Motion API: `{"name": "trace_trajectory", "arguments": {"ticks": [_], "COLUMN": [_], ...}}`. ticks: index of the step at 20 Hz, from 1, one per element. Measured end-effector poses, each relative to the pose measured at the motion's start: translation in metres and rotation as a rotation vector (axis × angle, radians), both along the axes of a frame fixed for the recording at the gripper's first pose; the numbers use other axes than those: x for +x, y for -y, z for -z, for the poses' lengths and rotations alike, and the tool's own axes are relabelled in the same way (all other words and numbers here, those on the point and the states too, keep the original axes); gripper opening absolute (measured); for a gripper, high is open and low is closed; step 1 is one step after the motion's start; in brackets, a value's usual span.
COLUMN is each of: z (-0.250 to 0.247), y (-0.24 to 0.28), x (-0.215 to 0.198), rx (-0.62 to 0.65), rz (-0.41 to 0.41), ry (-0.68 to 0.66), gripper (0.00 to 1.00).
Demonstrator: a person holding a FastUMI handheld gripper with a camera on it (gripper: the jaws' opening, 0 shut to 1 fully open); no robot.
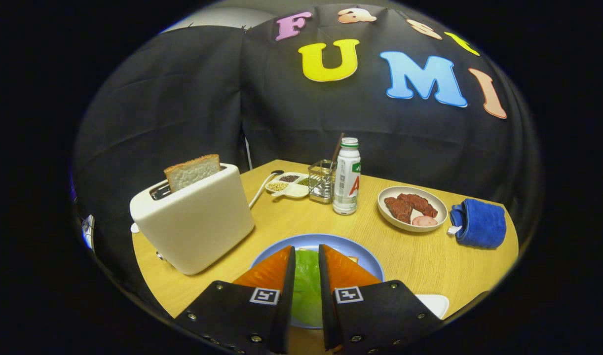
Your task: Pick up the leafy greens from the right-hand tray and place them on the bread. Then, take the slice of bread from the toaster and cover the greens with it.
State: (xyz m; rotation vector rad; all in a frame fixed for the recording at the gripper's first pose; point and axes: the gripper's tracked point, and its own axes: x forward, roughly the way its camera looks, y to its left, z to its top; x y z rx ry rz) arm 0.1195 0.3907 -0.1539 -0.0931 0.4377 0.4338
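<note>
On the left of the wooden table [291, 222] stands a cream toaster [195, 222], and a slice of bread [193, 171] sticks up out of its slot, upright and well apart from the gripper. A white cord [260, 190] runs from behind the toaster toward the far side of the table. Just right of the cord lies a small white dish [287, 186] with divided sections of seeds or grains. Beside it is a wire holder [322, 180] with a stick-like utensil leaning out of it, and touching or just beside that stands a white bottle [347, 177] with a green cap, upright. Near the viewer, ahead of the fingers and partly hidden under them, sits a blue plate [341, 245]. The greens [306, 286] lie over the plate, seen in the narrow gap between the two fingers; a small pale edge that may be bread shows at the right finger's far side, too little to be sure. The gripper [307, 256] has its fingers close together with a slim gap, the greens showing in it; whether the fingers press on the leaf cannot be told. Farther right rests a pale bowl [412, 217] holding dark red meat slices and a pink round slice. A white tray's corner [432, 303] shows near the right finger. At the far right lies a rolled blue cloth [480, 223].
</note>
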Motion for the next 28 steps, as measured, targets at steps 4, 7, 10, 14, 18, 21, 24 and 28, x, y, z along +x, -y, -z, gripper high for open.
{"name": "trace_trajectory", "arguments": {"ticks": [4,7,10,14,18,21,24,28], "z": [-0.037,-0.062,-0.077,-0.088,-0.090,-0.083,-0.071,-0.055], "y": [-0.043,-0.081,-0.113,-0.148,-0.180,-0.196,-0.208,-0.222], "x": [-0.010,-0.020,-0.028,-0.033,-0.037,-0.034,-0.027,-0.021], "rx": [0.059,0.099,0.110,0.143,0.173,0.159,0.148,0.143], "rz": [-0.037,-0.087,-0.127,-0.162,-0.183,-0.173,-0.147,-0.118], "ry": [0.082,0.136,0.174,0.188,0.178,0.175,0.164,0.140], "gripper": [0.27,0.26,0.27,0.27,0.27,0.27,0.27,0.27]}}
